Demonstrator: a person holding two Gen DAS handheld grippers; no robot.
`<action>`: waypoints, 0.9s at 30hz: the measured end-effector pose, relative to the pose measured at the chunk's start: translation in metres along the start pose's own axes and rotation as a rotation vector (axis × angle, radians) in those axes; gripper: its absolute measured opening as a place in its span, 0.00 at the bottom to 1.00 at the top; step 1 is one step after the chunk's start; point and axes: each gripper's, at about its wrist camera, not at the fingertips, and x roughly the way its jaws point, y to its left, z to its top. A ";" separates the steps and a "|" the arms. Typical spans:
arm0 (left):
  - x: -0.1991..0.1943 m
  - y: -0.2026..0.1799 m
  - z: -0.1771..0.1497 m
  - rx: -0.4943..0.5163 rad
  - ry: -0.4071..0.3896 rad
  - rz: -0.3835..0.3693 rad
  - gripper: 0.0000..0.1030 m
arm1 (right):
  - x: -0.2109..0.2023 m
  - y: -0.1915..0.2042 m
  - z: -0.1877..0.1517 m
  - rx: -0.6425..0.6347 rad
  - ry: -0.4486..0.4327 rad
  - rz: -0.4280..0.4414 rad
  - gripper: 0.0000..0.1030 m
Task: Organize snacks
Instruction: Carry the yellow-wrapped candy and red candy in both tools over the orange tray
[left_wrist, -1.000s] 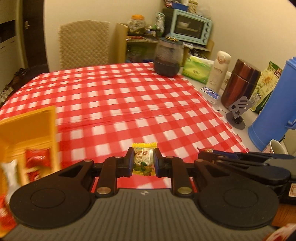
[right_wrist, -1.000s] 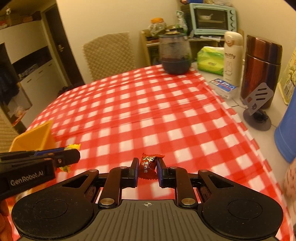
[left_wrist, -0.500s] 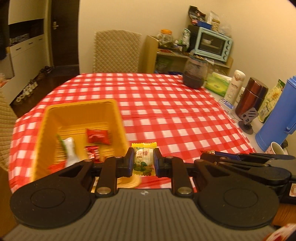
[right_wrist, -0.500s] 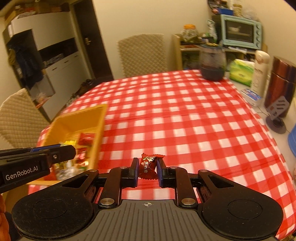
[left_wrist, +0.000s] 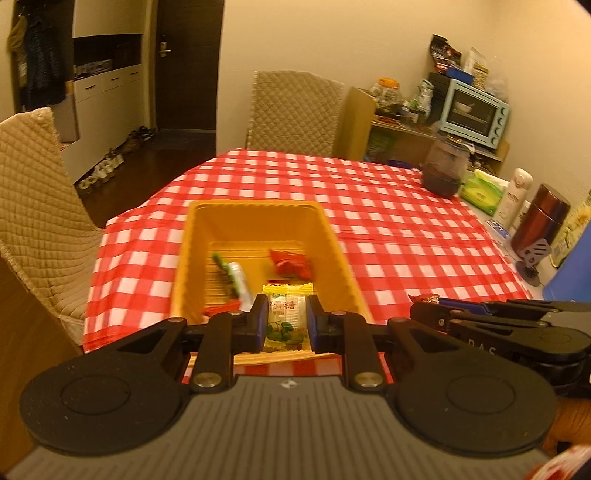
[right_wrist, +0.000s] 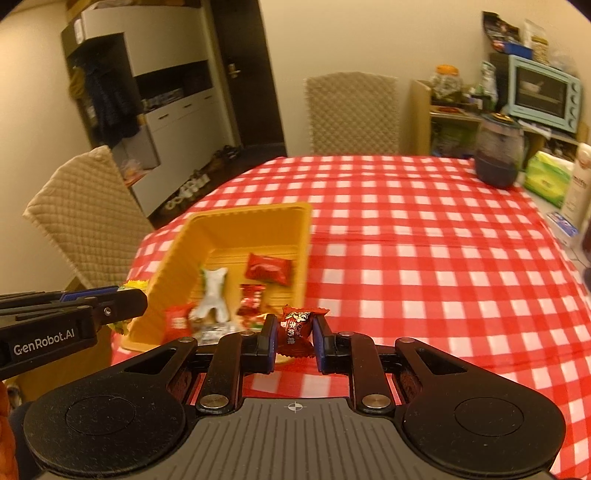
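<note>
Your left gripper (left_wrist: 284, 325) points down toward the middle of the left view, and its fingers (left_wrist: 256, 325) are clenched on a yellow candy (left_wrist: 286, 317). The candy hangs over the near end of the yellow bin (left_wrist: 255, 214), which sits on the bench (left_wrist: 406, 229) with its red and white checked cloth.

Your right gripper (right_wrist: 295, 341) points down too, at the bottom middle of the right view. Its fingers (right_wrist: 267, 341) squeeze a red candy (right_wrist: 295, 330), just past the near right corner of the bin (right_wrist: 306, 236).

Each gripper shows in the other view from the side, at the lower edge, cut off by the frame. A bit of your hand (left_wrist: 569, 424) peeks in at the lower right of the left view.

The snacks in the bin are a little blurry. In the right view you can count one red packet (right_wrist: 269, 267), one white packet (right_wrist: 214, 293) and about three small red ones near the front, partly hidden by the fingers. Two candies are held, one in each gripper. Two chairs stand by the bench.
</note>
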 end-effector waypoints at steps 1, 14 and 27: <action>0.000 0.003 0.001 -0.006 0.000 0.004 0.19 | 0.002 0.004 0.000 -0.005 0.001 0.004 0.20; 0.010 0.026 0.006 -0.037 0.008 0.004 0.19 | 0.025 0.025 0.012 -0.047 0.015 0.027 0.20; 0.051 0.042 0.013 -0.052 0.049 0.007 0.19 | 0.075 0.024 0.028 -0.049 0.041 0.049 0.20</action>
